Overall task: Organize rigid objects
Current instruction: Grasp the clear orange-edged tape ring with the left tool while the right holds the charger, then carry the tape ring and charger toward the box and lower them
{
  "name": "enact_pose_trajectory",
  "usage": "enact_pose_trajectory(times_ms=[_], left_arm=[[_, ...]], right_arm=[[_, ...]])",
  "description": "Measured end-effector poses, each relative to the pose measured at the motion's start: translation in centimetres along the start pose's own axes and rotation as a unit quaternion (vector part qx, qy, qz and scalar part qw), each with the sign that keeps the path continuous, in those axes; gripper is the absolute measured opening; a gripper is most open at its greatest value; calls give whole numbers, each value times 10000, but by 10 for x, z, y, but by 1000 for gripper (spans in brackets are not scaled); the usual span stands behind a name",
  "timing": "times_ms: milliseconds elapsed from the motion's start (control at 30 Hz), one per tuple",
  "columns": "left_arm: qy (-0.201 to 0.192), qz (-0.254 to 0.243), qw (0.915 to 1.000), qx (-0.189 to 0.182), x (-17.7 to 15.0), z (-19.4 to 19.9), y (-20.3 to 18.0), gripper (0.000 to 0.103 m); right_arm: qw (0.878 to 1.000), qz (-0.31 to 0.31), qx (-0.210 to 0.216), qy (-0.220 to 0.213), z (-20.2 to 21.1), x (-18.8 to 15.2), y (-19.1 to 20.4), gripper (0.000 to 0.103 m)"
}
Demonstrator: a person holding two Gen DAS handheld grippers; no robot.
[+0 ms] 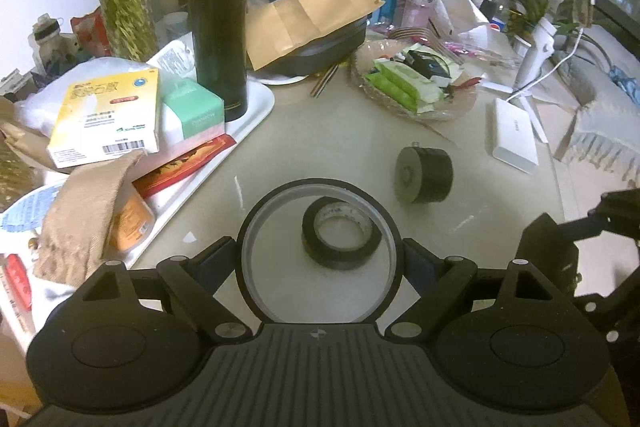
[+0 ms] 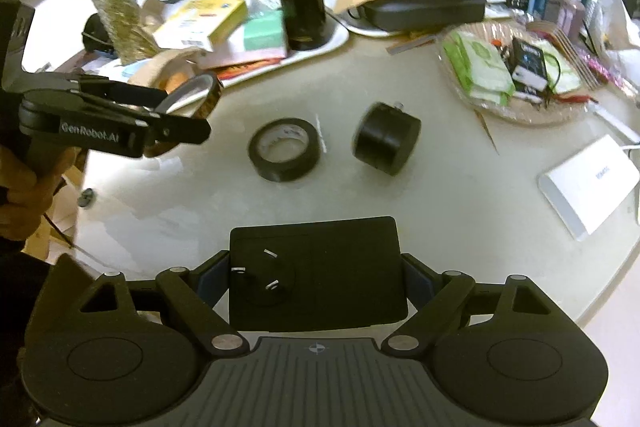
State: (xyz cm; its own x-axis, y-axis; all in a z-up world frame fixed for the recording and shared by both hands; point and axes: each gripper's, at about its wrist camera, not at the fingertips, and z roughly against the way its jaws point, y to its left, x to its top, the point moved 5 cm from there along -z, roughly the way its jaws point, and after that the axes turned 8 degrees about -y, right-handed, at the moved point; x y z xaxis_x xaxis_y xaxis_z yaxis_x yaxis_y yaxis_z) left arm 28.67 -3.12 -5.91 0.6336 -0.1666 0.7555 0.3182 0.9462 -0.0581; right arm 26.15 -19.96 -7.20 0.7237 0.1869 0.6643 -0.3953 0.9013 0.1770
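**Two grippers, each clamped on one object above a cluttered round table**

Two handheld grippers hang over the pale table [image 1: 360, 143]. The left gripper [image 1: 319, 259] has its fingers spread wide and pressed against opposite sides of a thin black ring with a grey inner wall [image 1: 319, 253], held on edge so that the tabletop shows through its opening. In the right wrist view this same gripper [image 2: 182, 107] enters from the left edge, gripped by a person's hand [image 2: 24, 187], with the ring raised clear of the table near the white tray [image 2: 332, 37]. The right gripper [image 2: 318, 273] likewise has its fingers spread, pinching a flat black rectangular adapter [image 2: 344, 267] whose three metal prongs face the camera; the adapter is off the tabletop.

On the table between and beyond the grippers lie a roll of black tape [image 2: 285, 149], flat on its side, and just beside it a short black cylinder [image 2: 386, 138], tipped onto its curved wall. A white power bank [image 2: 590, 183] rests near the right rim. Farther back stand a tall black flask [image 1: 218, 23] on the tray, a yellow box [image 1: 106, 117], a black case under a brown envelope [image 1: 308, 15], and a clear dish of sachets [image 1: 412, 83].
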Motion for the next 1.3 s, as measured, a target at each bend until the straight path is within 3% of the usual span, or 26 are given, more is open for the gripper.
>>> enact_pose_trajectory(times_ms=[367,700,1300], left_arm=[[-31,-167,9998,79,-4,44,-16,88],[-28,-287,9996,-70,-20,87,-37,88],[24,-529,9964,-664,-63,126,-80,88]], right_arm=[[9998,59,83,-160,37,0,16,88],[9995,161,147,-248,65,-10,33,88],[9988,294,170,-338,106,-34,54,88]])
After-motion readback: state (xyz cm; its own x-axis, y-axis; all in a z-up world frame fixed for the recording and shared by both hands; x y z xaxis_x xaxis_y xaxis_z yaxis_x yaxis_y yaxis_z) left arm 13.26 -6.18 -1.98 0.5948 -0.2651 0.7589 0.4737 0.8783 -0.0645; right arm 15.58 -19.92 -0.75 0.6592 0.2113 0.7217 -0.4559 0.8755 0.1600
